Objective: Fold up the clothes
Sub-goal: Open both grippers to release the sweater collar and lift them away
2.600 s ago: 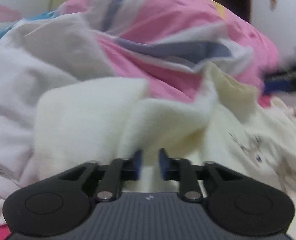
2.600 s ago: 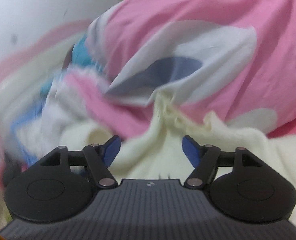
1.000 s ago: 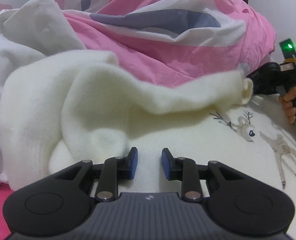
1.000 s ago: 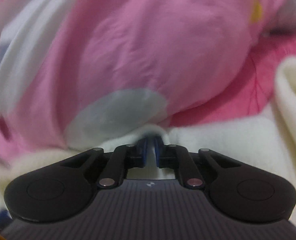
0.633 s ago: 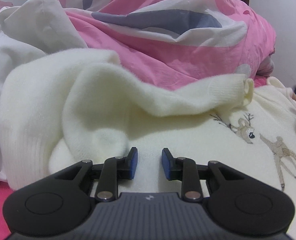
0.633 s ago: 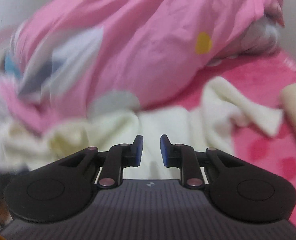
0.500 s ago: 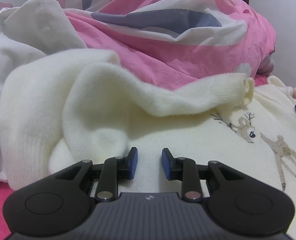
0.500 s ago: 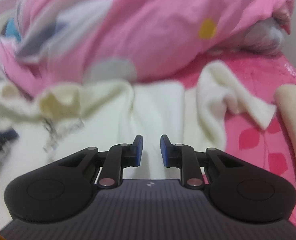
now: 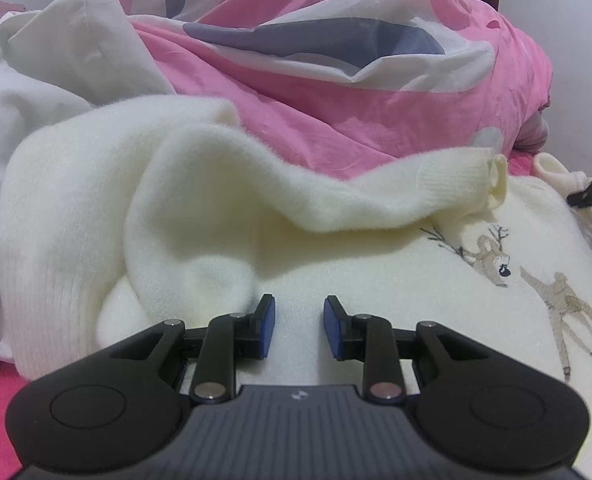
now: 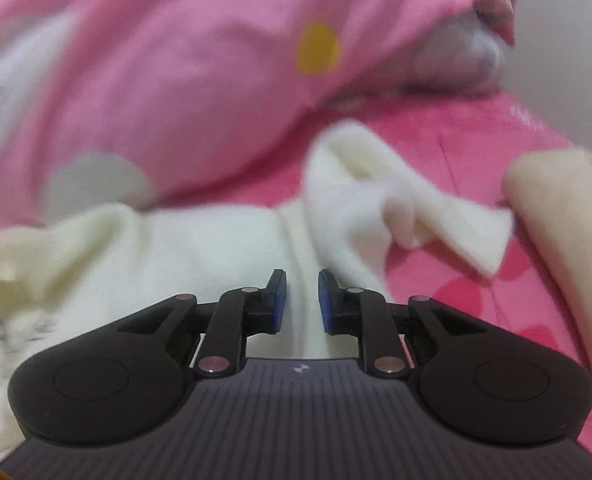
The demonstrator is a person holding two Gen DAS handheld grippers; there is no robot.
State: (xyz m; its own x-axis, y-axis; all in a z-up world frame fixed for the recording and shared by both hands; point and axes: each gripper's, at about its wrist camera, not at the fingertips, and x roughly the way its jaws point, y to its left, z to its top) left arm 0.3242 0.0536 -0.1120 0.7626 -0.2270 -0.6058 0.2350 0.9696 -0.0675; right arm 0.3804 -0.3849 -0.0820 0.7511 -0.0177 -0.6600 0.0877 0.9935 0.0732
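pink bedding (image 9: 375,120) is heaped behind a cream sweater (image 9: 375,264) (little deer stitched on it) spread on the bed, one sleeve (image 9: 256,184) flopped across it. left gripper (image 9: 299,328) hovers over it, jaws apart, empty. right gripper (image 10: 299,300) has just been opening, nothing between its pads.

The left gripper (image 9: 299,326) angles downward, its jaws a modest gap apart with nothing pinched between the pads. The right gripper (image 10: 301,300) also tilts down; its jaws have just been opening and now stand slightly apart, gripping nothing.
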